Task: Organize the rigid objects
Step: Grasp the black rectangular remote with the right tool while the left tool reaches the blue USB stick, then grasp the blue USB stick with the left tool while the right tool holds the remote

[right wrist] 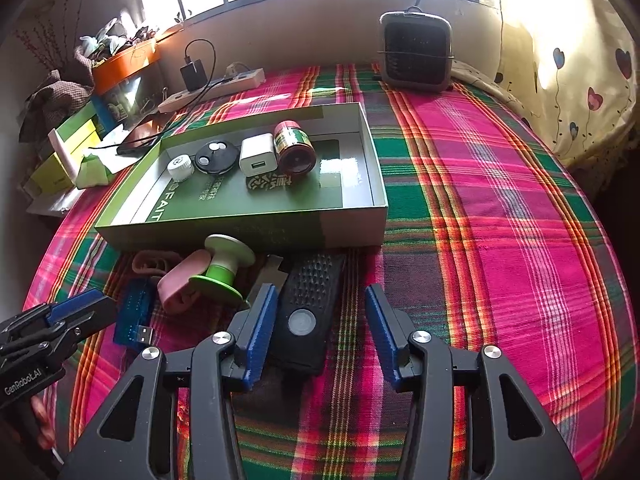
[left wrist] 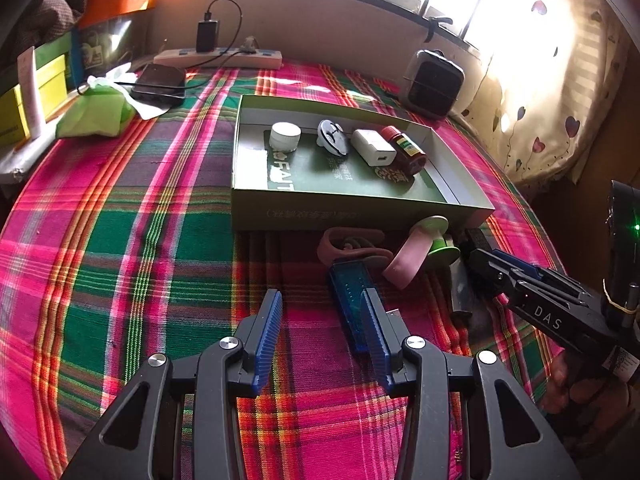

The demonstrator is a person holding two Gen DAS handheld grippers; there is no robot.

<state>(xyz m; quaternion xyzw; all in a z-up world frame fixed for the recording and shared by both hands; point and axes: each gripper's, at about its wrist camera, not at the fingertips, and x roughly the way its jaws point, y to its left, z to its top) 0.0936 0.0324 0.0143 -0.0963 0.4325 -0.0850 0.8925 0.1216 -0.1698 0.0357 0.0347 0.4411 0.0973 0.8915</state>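
Right hand-held gripper (right wrist: 320, 320) jaws apart, unclamped; black torch (right wrist: 308, 312) between them, against left pad, long axis pointing toward box (right wrist: 240, 236).

A flat metal piece (right wrist: 272, 270), perhaps a blade, lies half hidden behind the green spool (right wrist: 222, 268).

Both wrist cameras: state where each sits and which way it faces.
Left wrist: on the left gripper, angled down at the plaid cloth, facing the green box and window; the right gripper shows at right.
Right wrist: on the right gripper, same heading, over the black device; the left gripper shows at left.
Shared: box, blue USB stick, green spool, heater.
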